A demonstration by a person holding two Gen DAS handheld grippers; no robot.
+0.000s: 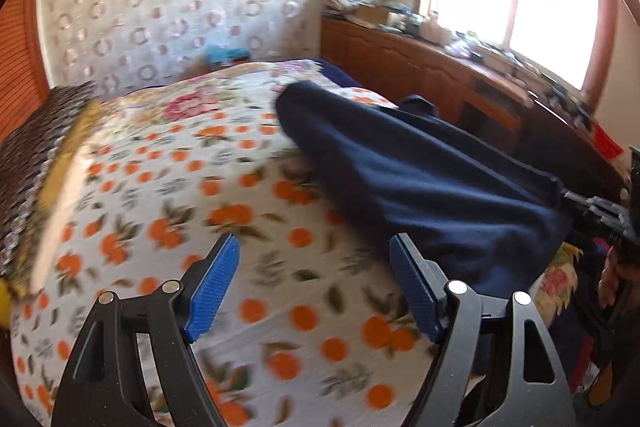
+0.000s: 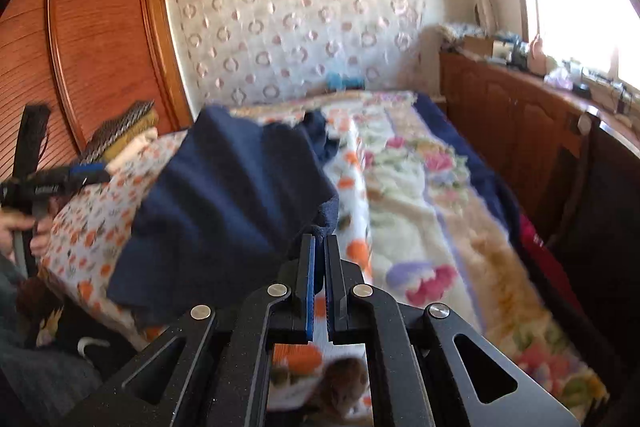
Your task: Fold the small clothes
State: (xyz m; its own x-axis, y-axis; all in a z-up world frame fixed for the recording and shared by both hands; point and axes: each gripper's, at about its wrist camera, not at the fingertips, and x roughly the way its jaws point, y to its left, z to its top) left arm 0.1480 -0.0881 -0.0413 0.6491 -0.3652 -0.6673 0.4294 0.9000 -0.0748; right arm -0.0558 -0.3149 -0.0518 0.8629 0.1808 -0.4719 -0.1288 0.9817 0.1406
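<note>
A bed [image 1: 120, 131] under an orange-print sheet [image 1: 248, 195] carries a navy garment [image 1: 420, 179] at its right, and folded patterned cloths [image 1: 36, 155] stacked far left.

- Soft dark navy blue garment [image 1: 420, 171], plain, no print.
- White bed sheet [image 1: 248, 227] printed with orange fruit and green leaves.
- Cream fleece blanket [image 2: 432, 211] with pink and purple flowers, blue border.
- Black left gripper [image 1: 314, 291] with ribbed blue pads.
- Folded knit stack [image 1: 36, 155], seemingly dark-and-white patterned over mustard; blurred.
- Reddish-brown wooden wardrobe [image 2: 100, 39].
</note>
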